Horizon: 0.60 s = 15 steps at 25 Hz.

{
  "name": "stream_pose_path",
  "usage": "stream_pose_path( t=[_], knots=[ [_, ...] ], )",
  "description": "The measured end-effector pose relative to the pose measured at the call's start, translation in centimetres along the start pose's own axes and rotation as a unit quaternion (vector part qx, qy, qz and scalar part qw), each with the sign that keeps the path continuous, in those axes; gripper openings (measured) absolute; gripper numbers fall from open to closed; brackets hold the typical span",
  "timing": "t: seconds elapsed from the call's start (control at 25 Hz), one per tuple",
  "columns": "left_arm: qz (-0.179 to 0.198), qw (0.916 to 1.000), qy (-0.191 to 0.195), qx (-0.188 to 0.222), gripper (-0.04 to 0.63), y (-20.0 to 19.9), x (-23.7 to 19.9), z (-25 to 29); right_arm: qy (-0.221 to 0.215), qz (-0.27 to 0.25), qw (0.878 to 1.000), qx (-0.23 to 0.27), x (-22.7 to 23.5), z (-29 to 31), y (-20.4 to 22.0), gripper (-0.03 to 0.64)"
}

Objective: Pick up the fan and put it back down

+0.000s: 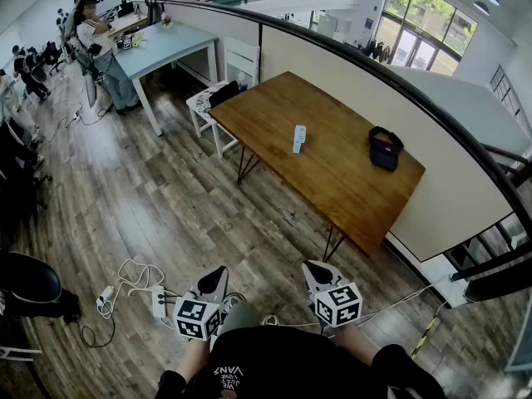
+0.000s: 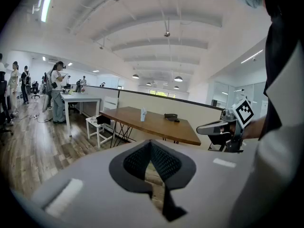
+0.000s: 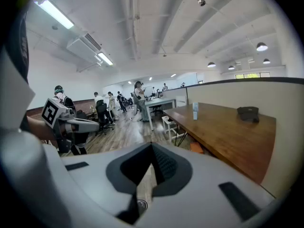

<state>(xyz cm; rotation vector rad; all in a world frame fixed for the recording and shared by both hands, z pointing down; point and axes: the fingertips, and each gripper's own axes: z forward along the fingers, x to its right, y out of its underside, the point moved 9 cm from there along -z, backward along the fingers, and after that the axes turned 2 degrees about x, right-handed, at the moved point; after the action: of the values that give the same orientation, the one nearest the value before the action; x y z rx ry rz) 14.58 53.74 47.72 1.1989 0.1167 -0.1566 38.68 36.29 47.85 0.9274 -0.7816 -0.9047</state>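
Observation:
A small white upright fan [image 1: 299,138] stands near the middle of the long wooden table [image 1: 332,181], far ahead of me. It also shows small in the left gripper view as the fan [image 2: 143,113] and in the right gripper view as the fan [image 3: 195,111]. My left gripper [image 1: 218,271] and right gripper [image 1: 313,266] hang side by side close to my body, over the floor and well short of the table. Both sets of jaws are shut with nothing between them, as the left gripper [image 2: 151,144] and right gripper [image 3: 152,146] show in their own views.
A dark cap-like object [image 1: 385,150] lies on the table's right part. A white stool [image 1: 218,102] with a black item stands at the table's far end, a light blue table [image 1: 170,44] beyond. Cables and a power strip [image 1: 133,293] lie on the floor at left. A partition wall [image 1: 465,181] backs the table.

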Motion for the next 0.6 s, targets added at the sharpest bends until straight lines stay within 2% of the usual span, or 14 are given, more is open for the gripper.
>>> stream_pose_path(
  t=[0.2, 0.36, 0.44, 0.48, 0.52, 0.56, 0.6],
  knots=[
    [0.016, 0.9998, -0.006, 0.007, 0.011, 0.5, 0.3, 0.0, -0.010, 0.008, 1.000, 0.008, 0.7, 0.4, 0.1, 0.012],
    [0.005, 0.9997, -0.012, 0.019, 0.012, 0.7, 0.2, 0.3, -0.022, 0.034, 0.999, 0.022, 1.1, 1.2, 0.0, 0.014],
    [-0.002, 0.9997, -0.006, 0.025, 0.020, 0.5, -0.1, 0.9, -0.015, 0.038, 0.999, 0.020, 1.3, 1.7, -0.1, 0.041],
    [-0.005, 0.9996, -0.001, 0.028, 0.025, 0.4, -0.3, 1.2, -0.011, 0.040, 0.999, 0.019, 1.5, 2.1, -0.2, 0.083],
    [-0.008, 0.9995, 0.004, 0.029, 0.066, 0.2, -0.7, 1.7, -0.004, 0.042, 0.999, 0.019, 1.7, 2.5, -0.4, 0.135],
    [-0.010, 0.9995, 0.007, 0.029, 0.154, 0.0, -1.1, 2.2, 0.003, 0.044, 0.999, 0.020, 1.9, 3.0, -0.6, 0.162],
    [-0.011, 0.9995, 0.009, 0.028, 0.199, -0.2, -1.7, 2.6, 0.011, 0.045, 0.999, 0.020, 2.1, 3.5, -0.8, 0.178]
  ],
)
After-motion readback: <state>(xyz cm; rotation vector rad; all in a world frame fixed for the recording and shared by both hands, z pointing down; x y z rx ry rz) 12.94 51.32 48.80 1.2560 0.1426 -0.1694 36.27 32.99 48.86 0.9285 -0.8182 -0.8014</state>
